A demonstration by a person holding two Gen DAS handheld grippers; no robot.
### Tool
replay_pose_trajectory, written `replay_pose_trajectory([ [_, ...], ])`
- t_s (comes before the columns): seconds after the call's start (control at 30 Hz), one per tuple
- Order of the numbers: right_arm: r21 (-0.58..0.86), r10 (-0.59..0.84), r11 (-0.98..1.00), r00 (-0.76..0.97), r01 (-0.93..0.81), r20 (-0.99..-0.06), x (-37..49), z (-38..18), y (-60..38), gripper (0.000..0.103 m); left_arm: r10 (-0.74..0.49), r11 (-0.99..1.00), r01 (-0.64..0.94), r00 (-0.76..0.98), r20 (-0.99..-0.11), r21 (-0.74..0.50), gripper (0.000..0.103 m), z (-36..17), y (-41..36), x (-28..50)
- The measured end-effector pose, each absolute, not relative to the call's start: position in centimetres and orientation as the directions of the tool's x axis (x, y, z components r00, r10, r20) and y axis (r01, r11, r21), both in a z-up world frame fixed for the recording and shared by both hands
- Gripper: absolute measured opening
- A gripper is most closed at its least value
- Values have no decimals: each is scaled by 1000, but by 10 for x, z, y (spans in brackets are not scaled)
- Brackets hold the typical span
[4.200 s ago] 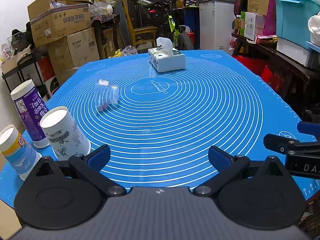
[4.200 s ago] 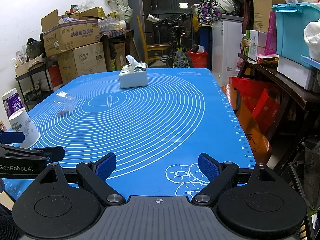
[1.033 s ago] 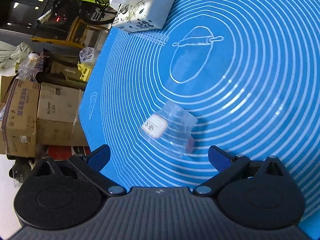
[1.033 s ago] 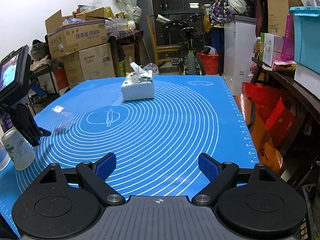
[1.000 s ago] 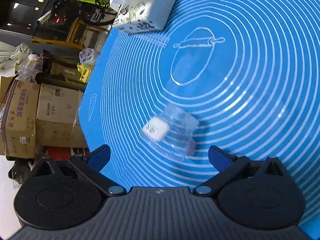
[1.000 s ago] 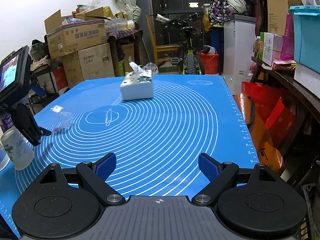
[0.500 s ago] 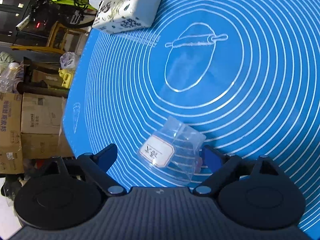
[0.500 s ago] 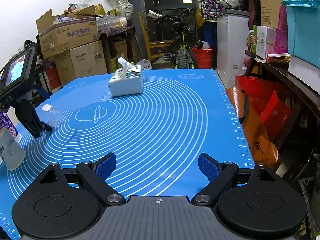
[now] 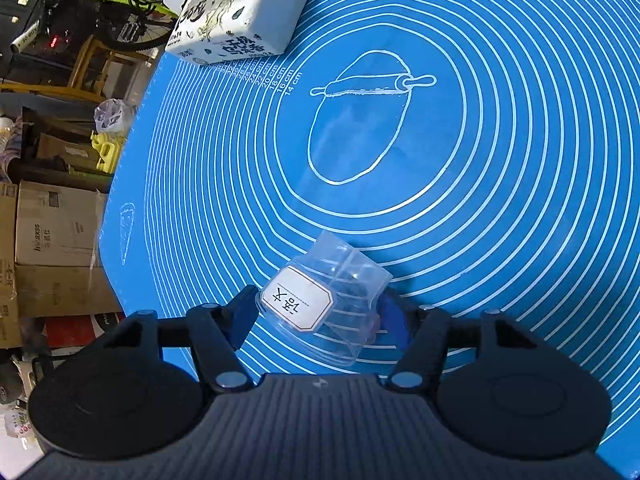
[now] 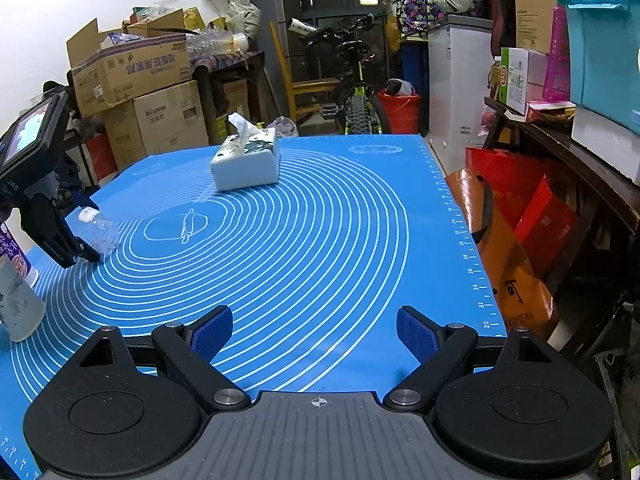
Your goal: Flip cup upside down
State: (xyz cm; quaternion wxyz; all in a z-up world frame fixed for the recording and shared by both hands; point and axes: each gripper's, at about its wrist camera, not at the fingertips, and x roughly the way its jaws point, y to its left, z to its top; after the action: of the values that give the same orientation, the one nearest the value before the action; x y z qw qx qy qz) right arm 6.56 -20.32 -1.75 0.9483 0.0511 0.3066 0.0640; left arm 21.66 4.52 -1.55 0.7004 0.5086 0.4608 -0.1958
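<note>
A clear plastic cup [image 9: 328, 304] with a white label stands on the blue mat [image 9: 500, 208]. My left gripper [image 9: 320, 312] reaches down over it, and its blue fingers sit against both sides of the cup, closed on it. In the right wrist view the cup [image 10: 98, 232] shows at the far left between the left gripper's black fingers [image 10: 76, 252]. My right gripper [image 10: 316, 336] is open and empty, low over the mat's near edge.
A white tissue box [image 10: 246, 162] stands at the back of the mat; it also shows in the left wrist view [image 9: 240, 12]. A paper cup [image 10: 18, 308] and a purple can [image 10: 12, 256] stand at the left edge. Boxes, a bicycle and shelves surround the table.
My left gripper has moved down and forward onto the clear cup, and its fingers have closed in from wide open to the cup's sides. The right gripper has shifted only slightly.
</note>
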Motion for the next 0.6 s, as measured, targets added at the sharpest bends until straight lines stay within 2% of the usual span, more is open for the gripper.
replay_pose_trajectory([
  [0.27, 138, 153, 986, 805, -89, -574, 64, -17, -203, 90, 161, 409, 743, 513, -843, 530, 65, -10, 42, 202],
  [0.6, 142, 154, 986, 810, -88, -565, 52, -10, -208, 90, 55, 407, 754, 543, -838, 516, 65, 7, 5, 157],
])
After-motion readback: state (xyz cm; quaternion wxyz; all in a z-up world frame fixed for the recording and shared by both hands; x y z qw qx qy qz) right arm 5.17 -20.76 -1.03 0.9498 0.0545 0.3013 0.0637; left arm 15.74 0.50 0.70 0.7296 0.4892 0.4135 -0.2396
